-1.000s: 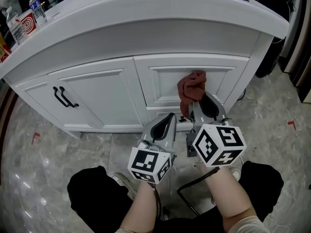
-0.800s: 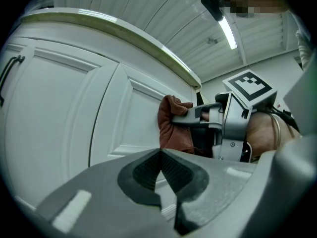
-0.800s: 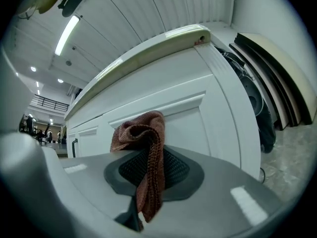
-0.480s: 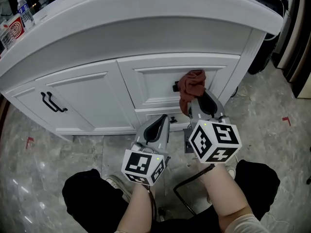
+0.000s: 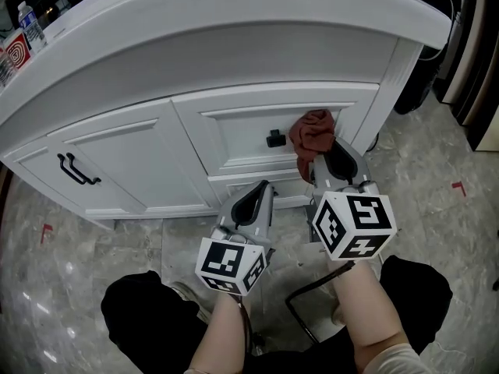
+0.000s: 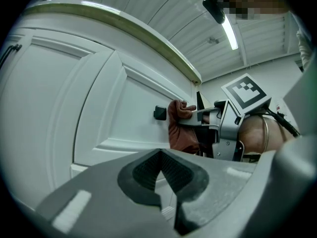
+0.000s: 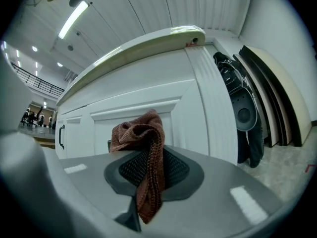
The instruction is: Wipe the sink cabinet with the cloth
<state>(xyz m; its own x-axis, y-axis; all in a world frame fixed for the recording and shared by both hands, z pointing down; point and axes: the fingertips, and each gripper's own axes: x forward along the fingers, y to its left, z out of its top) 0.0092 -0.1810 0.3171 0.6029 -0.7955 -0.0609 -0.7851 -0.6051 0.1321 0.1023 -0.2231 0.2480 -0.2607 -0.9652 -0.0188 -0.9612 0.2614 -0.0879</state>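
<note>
Head view: right gripper (image 5: 328, 162) pinches the red-brown cloth (image 5: 313, 133) against the white sink cabinet (image 5: 148, 158) drawer front, beside the black knob (image 5: 274, 139); left gripper (image 5: 260, 192) closed, empty; wiping likely mid-way, door panels apparently remaining.

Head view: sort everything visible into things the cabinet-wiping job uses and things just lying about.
In use:
cloth
sink cabinet
right claw, shut on the cloth

Lying about:
water bottle
red-and-white box
</note>
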